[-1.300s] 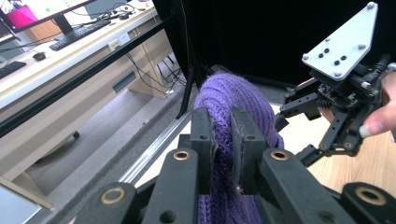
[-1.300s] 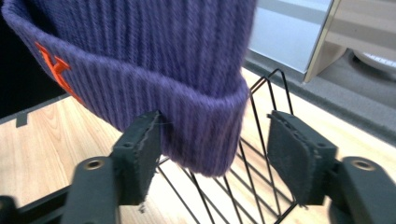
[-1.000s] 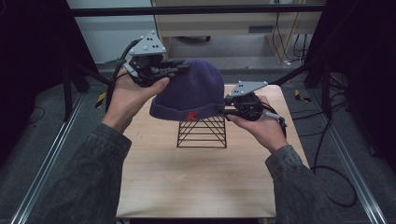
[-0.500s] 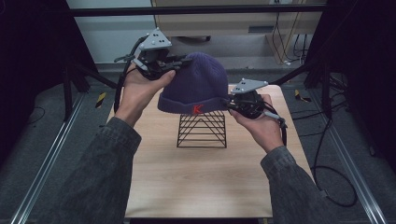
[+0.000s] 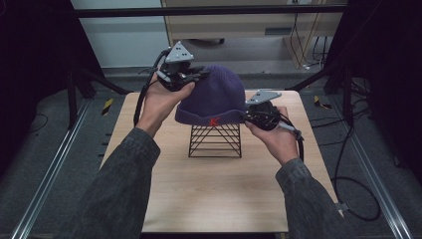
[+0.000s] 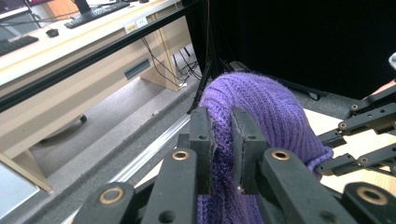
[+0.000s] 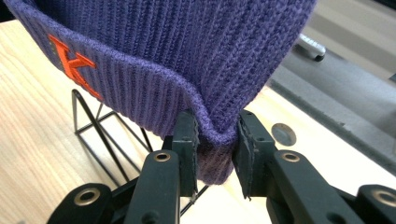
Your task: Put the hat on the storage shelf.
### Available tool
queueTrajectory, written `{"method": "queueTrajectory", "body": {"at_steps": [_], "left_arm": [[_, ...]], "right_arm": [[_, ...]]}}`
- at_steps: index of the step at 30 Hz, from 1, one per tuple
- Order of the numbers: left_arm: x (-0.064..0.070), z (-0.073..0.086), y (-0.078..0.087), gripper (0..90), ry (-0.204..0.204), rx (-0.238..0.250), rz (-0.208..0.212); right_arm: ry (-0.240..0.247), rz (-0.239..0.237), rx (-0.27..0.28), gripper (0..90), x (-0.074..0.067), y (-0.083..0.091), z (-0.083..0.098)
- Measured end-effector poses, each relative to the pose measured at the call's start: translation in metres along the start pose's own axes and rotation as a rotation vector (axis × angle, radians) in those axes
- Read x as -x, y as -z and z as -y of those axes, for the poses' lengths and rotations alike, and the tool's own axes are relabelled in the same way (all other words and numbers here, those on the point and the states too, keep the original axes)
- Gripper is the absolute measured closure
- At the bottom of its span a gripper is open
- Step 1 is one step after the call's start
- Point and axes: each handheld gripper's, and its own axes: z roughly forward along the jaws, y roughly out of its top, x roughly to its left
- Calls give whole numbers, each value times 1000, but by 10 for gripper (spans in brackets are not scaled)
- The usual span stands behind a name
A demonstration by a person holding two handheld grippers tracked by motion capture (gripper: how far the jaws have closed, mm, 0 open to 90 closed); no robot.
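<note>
The hat (image 5: 214, 97) sits between both tools: left hand-held gripper (image 5: 191, 76) at its far left side, right hand-held gripper (image 5: 247, 116) at its brim. Below, apparently touching, the wire stand (image 5: 215, 140) stands on the bench (image 5: 219, 194).

— How do the arms lie?

— Both forearms, in grey denim sleeves, come up from the near edge and spread apart. The left hand (image 5: 160, 99) is raised and farther out; the right hand (image 5: 274, 135) sits lower and nearer.

— And the grippers?

— The black two-jaw left gripper (image 6: 223, 140), a grey three-cornered plate on top, points toward the right, jaws pinched on a fold of purple knit. The black right gripper (image 7: 215, 140) points left, jaws clamped on a ribbed purple brim.
</note>
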Motion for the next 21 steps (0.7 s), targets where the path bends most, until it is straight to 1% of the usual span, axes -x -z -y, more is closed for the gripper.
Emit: {"method": "queueTrajectory", "body": {"at_steps": [5, 9, 12, 14, 16, 21], "left_arm": [[1, 4, -6, 798, 0, -13, -2], [3, 9, -10, 797, 0, -20, 5], [4, 15, -12, 797, 5, -29, 9], [5, 16, -12, 796, 3, -26, 8], [6, 19, -12, 796, 13, -21, 12], [11, 29, -16, 795, -2, -47, 11]], "right_arm": [[-16, -23, -16, 717, 1, -3, 6], [-24, -26, -34, 717, 1, -4, 9], [-14, -36, -53, 717, 1, -5, 14], [-16, -39, -54, 717, 1, -5, 14], [-13, -40, -57, 717, 1, -4, 17], [-1, -45, -83, 716, -1, -6, 23]]}}
